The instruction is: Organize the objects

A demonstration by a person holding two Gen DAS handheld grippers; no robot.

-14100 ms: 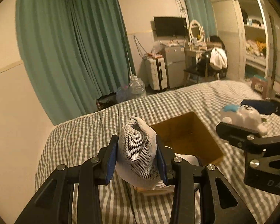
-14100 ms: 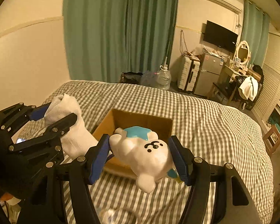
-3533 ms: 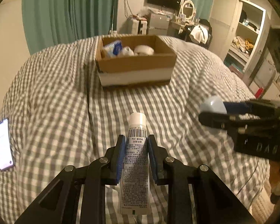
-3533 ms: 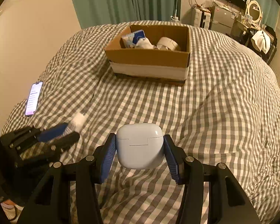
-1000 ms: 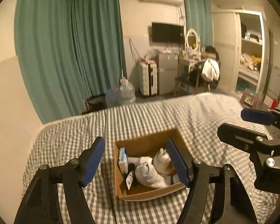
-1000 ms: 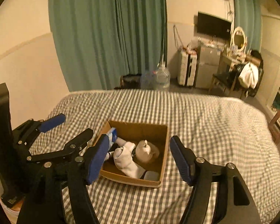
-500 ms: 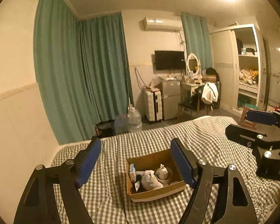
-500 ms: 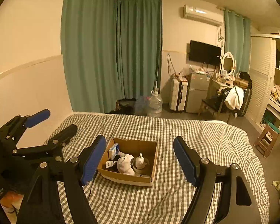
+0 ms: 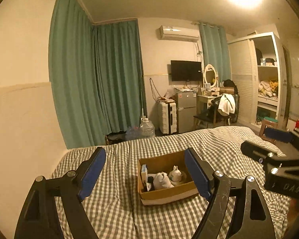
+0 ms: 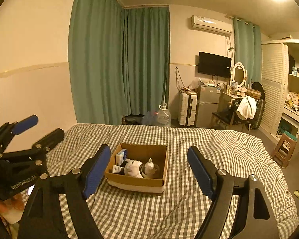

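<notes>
1. Left gripper (image 9: 144, 173) and right gripper (image 10: 148, 171) are both spread wide with nothing between the pads, hanging well above the checked bed (image 10: 219, 143).
2. The cardboard box (image 10: 136, 181) holds a white sock (image 10: 134, 168), a plush toy (image 10: 149, 166) and a blue-white packet (image 10: 120, 155) (labels too small to read).
3. Compared with half a second ago, the box looks a bit nearer.

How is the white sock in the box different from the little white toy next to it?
The white sock lies slumped on its side, a soft bundle, while the little white toy stands upright with pointed ears on top. The sock looks longer and bigger; the toy is small and rounded. The sock sits nearer the box's middle, the toy to its right. Both are white and rest inside the cardboard box on the checked bed.
</notes>
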